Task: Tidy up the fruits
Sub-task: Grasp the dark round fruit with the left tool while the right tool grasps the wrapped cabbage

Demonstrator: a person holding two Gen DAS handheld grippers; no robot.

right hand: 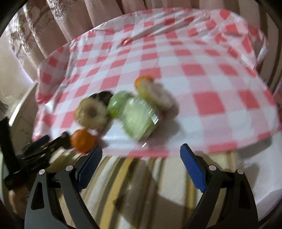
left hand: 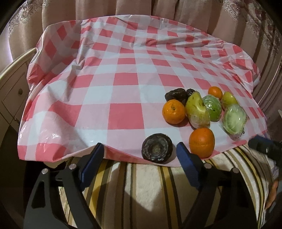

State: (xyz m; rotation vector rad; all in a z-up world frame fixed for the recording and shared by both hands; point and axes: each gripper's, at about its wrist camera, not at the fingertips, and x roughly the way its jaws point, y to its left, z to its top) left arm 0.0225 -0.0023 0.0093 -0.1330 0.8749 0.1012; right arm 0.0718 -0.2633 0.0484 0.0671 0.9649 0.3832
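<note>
A pile of fruit lies on the red-and-white checked cloth (left hand: pixel 123 84) near its front right edge. A dark wrinkled fruit (left hand: pixel 156 149) sits closest, just ahead of my left gripper (left hand: pixel 140 148), which is open and empty. Beside it rest an orange (left hand: pixel 201 142), a second orange (left hand: pixel 173 111), a small orange (left hand: pixel 215 92), yellow-green halves wrapped in film (left hand: pixel 198 109), green wrapped pieces (left hand: pixel 234 118) and more dark fruits (left hand: pixel 175 95). The right wrist view is blurred: my right gripper (right hand: pixel 141 151) is open before the cloth edge, facing a green wrapped piece (right hand: pixel 139 119) and an orange (right hand: pixel 82 140).
A striped cushion (left hand: pixel 141 185) lies under the cloth's front edge. Curtains (left hand: pixel 123 8) hang behind the table. A pale cabinet with a knob (left hand: pixel 15 91) stands at the left. My right gripper's tip (left hand: pixel 264 143) shows at the far right of the left view.
</note>
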